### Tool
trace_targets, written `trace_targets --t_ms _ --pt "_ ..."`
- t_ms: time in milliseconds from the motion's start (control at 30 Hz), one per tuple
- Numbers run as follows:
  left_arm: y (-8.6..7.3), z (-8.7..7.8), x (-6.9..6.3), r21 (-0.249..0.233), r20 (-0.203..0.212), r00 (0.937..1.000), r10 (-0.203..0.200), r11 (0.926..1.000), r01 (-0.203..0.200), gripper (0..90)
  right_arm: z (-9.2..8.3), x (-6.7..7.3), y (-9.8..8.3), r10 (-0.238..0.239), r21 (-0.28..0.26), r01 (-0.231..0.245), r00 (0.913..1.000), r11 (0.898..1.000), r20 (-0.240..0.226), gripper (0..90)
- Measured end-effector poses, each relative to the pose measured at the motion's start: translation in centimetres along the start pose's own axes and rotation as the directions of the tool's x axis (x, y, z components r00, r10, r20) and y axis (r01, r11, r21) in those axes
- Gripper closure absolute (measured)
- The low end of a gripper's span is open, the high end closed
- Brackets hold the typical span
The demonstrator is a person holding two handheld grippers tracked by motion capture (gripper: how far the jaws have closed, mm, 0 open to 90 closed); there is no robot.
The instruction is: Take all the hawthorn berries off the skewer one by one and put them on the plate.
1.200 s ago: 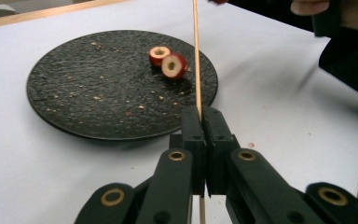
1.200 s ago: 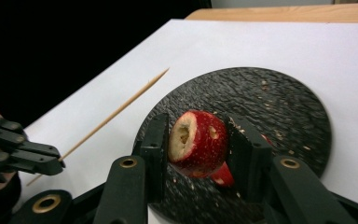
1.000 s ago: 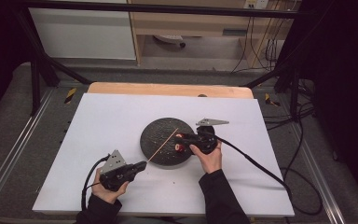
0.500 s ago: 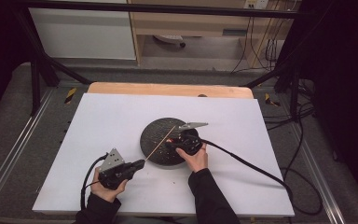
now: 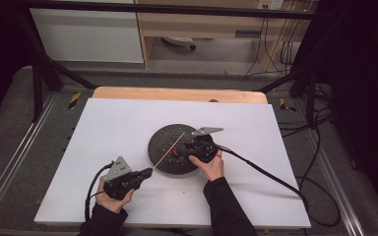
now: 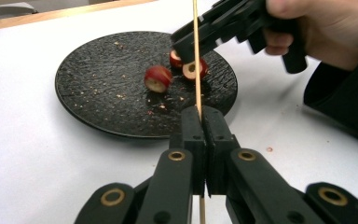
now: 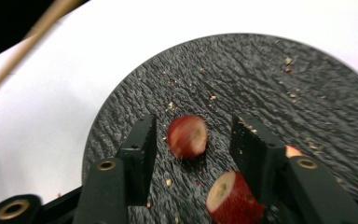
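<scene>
Since the earlier frame, right claw [image 7: 191, 140] has dropped onto the black plate [image 5: 163, 142], jaws just opening around a red fruit slice [image 7: 187, 136] (untouched). Left claw [image 6: 200, 122] pinches the skewer [image 6: 196, 51] steady, angled over the plate for threading.

White table [image 5: 118, 128] under both; bare stretch runs left of and beyond the left hand-held gripper [image 5: 147, 172]. Wooden strip [image 5: 142, 93] along the table's far edge, well beyond the right hand-held gripper [image 5: 179, 150]. Lone crumb [image 6: 269, 149] on the table, just right of the left hand-held gripper's jaws. Grey carpet floor [image 5: 10, 113] all round. Metal rails [image 5: 10, 167] well left of the left one, another set [image 5: 339, 187] well right of the right one. Yellow-black tape marks [image 5: 74, 100] off the far corners. Far beyond both: white cabinet [image 5: 86, 34], wooden shelf unit [image 5: 202, 24], hanging cables [image 5: 275, 49], black frame leg [image 5: 38, 83].
</scene>
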State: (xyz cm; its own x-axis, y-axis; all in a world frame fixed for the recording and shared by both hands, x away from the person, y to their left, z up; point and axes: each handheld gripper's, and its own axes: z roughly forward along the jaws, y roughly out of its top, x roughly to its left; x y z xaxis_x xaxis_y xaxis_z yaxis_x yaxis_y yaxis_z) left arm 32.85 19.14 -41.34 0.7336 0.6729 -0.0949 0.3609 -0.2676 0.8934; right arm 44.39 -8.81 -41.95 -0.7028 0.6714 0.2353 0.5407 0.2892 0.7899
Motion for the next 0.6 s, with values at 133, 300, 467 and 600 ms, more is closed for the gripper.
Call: trace_targets --t_ms 133,300,467,600 --pt "0.0 0.0 0.1 0.004 -0.001 1.0 -0.003 1.0 0.003 88.1 -1.6 -0.1 -0.1 -0.017 -0.014 0.017 0.9998 1.0 0.009 38.9" --pt "0.1 0.1 0.0 0.007 -0.004 1.0 -0.001 1.0 0.001 88.1 -3.7 -0.5 -1.3 -0.024 -0.027 0.025 0.9996 0.999 0.016 23.7" --pt "0.2 0.2 0.1 0.017 -0.007 1.0 -0.007 0.9998 0.007 88.1 -5.6 -1.6 -3.2 -0.018 -0.02 0.019 0.9991 1.0 0.038 12.6" --pt "0.4 0.4 0.2 0.03 -0.011 0.9999 -0.011 0.9995 0.011 88.0 -7.0 -2.5 -4.6 -0.001 -0.028 0.003 0.9989 1.0 0.048 7.1"
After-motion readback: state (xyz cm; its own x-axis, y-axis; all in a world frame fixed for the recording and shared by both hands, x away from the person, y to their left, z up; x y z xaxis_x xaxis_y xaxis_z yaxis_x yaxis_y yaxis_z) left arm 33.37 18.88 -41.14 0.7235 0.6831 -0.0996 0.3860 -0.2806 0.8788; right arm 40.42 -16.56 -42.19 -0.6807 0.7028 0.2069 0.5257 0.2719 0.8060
